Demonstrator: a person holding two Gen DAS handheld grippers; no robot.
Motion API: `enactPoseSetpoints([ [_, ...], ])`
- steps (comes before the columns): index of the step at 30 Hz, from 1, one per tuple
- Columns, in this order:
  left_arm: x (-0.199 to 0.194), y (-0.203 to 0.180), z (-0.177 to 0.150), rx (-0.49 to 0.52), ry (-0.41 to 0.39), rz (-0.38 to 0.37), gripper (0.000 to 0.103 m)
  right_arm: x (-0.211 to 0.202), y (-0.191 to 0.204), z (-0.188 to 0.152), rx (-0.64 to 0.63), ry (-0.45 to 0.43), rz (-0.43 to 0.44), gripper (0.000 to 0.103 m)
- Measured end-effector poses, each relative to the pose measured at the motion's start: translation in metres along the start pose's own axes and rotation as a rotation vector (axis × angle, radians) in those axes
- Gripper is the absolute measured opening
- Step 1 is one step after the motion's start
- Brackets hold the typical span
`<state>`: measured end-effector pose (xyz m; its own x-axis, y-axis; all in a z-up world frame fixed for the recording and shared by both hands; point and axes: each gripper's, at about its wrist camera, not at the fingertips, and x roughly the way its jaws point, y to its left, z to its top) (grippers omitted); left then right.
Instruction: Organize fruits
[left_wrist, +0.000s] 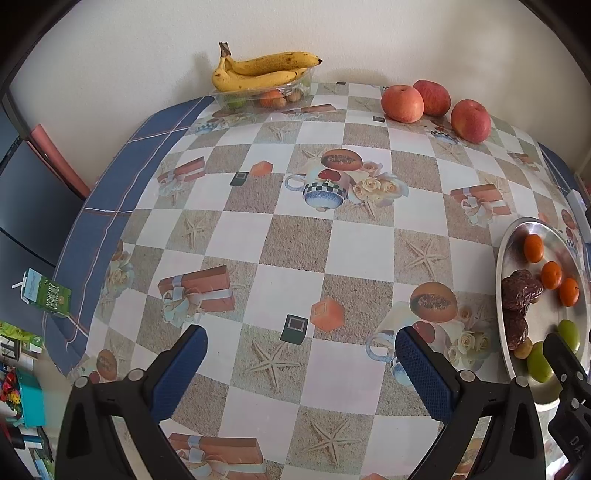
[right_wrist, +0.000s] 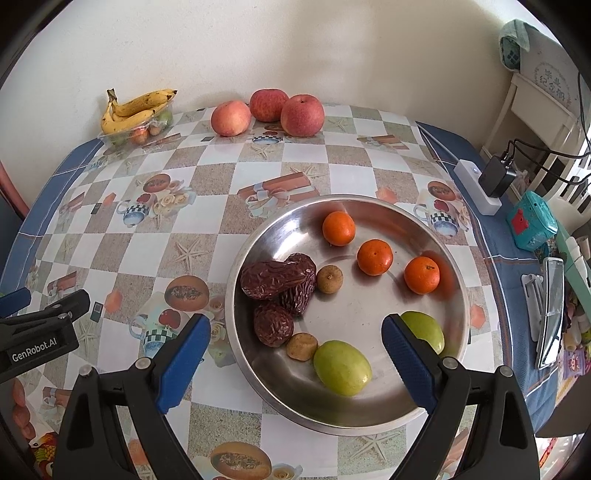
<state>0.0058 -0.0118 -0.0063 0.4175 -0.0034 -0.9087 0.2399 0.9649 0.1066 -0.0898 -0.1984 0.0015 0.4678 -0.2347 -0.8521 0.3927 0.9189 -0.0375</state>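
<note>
- The left tongs (left_wrist: 297, 354) stand wide apart with nothing between the blue pads, over bare checkered cloth on the desk (left_wrist: 295, 240)
- The right tongs (right_wrist: 295, 343) are equally wide and empty, poised over the near part of the steel bowl (right_wrist: 258, 369); a green fruit (right_wrist: 341, 367) lies between the pads and another green fruit (right_wrist: 428, 328) sits partly behind the right pad
- In the bowl lie three small oranges (right_wrist: 374, 257) toward the far side, three wrinkled dark-red dates (right_wrist: 277, 278) at the left, and two small brown fruits (right_wrist: 302, 346)
- Three red apples (right_wrist: 302, 115) sit together at the far edge of the desk by the wall
- A bunch of bananas (left_wrist: 258, 72) rests on top of a clear plastic tray (left_wrist: 258, 96) in the far left corner, with small fruit inside it
- In the right wrist view the left tool's black body carries a label (right_wrist: 34, 346) reading "GenRobot.AI"
- A green carton (left_wrist: 46, 297) lies off the desk's left edge; its lettering seems too blurred to read
- A framed sign (right_wrist: 554, 79) at the far right bears Chinese characters, too small to make out
</note>
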Motion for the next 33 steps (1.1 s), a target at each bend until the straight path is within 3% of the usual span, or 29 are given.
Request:
enactPoseSetpoints([
  [33,0.0026,0.0004,-0.0017,0.003,0.022,0.005,0.103,-0.0011,0.0003,-0.0002,0.001,-0.001,0.002,0.094],
])
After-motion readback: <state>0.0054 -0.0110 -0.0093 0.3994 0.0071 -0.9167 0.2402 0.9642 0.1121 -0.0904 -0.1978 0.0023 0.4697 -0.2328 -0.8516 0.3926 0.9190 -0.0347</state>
